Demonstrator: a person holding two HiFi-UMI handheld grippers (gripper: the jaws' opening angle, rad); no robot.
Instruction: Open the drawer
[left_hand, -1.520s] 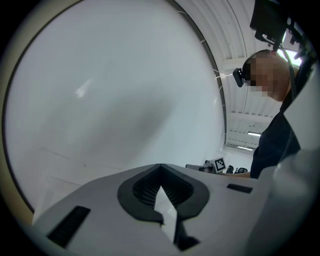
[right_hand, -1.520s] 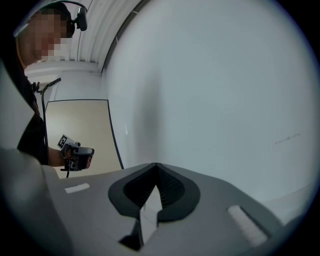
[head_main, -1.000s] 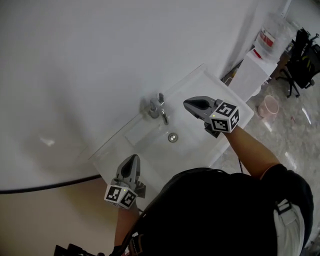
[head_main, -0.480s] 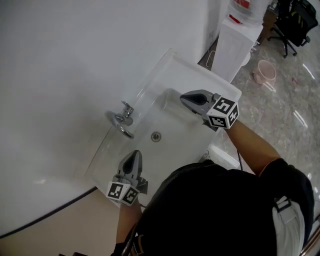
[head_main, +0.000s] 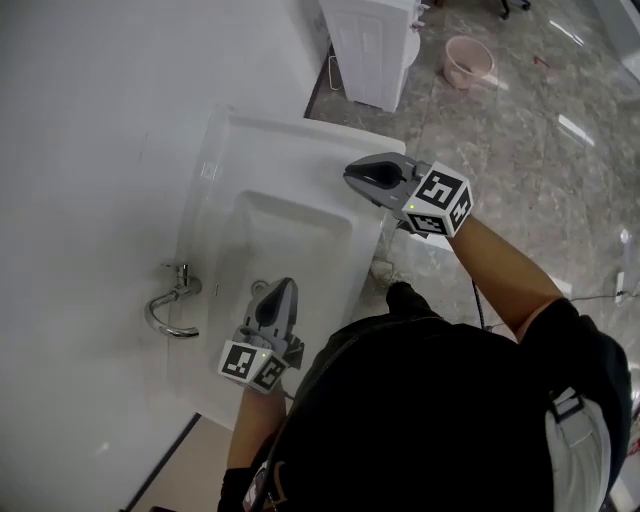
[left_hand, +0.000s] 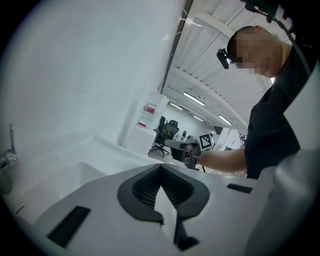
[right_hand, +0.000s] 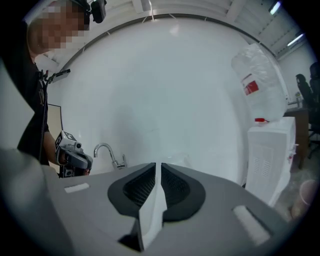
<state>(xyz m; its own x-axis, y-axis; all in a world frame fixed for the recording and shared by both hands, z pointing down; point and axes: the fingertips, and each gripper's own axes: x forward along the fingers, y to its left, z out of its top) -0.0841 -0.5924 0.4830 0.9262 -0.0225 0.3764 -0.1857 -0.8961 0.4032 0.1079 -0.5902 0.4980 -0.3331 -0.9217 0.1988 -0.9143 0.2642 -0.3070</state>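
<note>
No drawer shows in any view. A white sink is fixed to the white wall, with a chrome tap at its left. My left gripper hangs over the near end of the basin, shut and empty; in its own view the jaws meet at the tips. Over the sink's front edge, my right gripper is held level and shut, with nothing between its jaws. That gripper's view looks across to the tap and the left gripper.
A white water dispenser stands on the floor beyond the sink, with a pink bucket beside it. Grey marbled floor runs along the right. The person's dark torso fills the lower head view.
The head view has swung round, so the sink now runs up the picture. Both grippers travelled along with it: the left now over the basin, the right at the sink's front edge.
</note>
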